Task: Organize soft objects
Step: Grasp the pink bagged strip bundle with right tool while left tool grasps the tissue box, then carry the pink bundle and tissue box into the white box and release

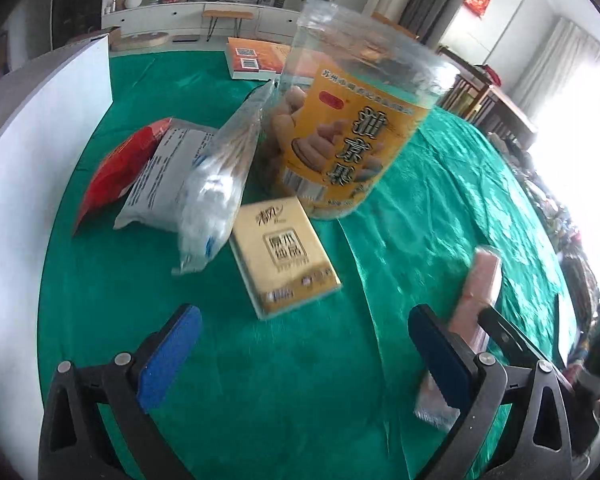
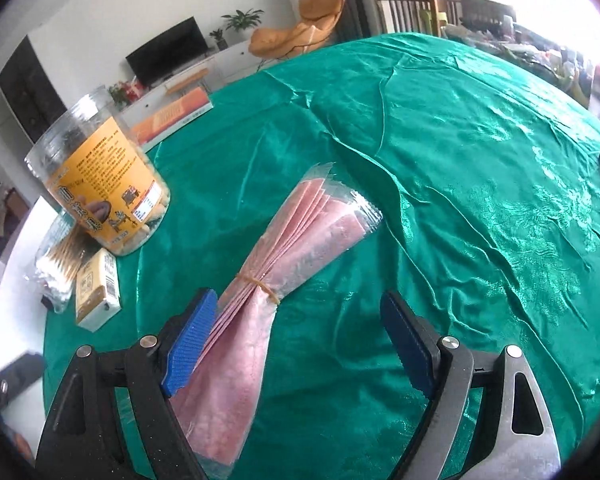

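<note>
A living room with a television on a long white cabinet and potted plants lies behind a table draped in a shiny green cloth [image 2: 440,168], creased into long folds.

In the right wrist view, the right tongs [image 2: 300,344] stand wide open at the bottom of the frame, holding nothing. A bundle of pink sheets in clear wrappers [image 2: 284,252], pinched at its middle by a yellow rubber band [image 2: 260,282], lies on the cloth and runs from the centre of the frame down to the bottom edge. Its lower half passes beside and under the left blue pad [image 2: 190,344]; I cannot tell whether the pad touches it. The right pad is well clear of it.

In the left wrist view, the left tongs [image 1: 304,356] also gape wide at the bottom of the frame with only green cloth between the pads. Just beyond them, at centre frame, lies a yellow pack of tissues [image 1: 286,252]. Behind it stands a clear plastic jar [image 1: 356,120] with a yellow label and snacks inside. To the left of the jar, a clear bag of cotton swabs [image 1: 220,184] leans against it, then a white packet [image 1: 164,176] and a red packet [image 1: 120,168] lie side by side. A book [image 1: 256,58] rests at the far edge, upper centre. At lower right of this frame the pink bundle shows blurred, just behind the right pad.
</note>
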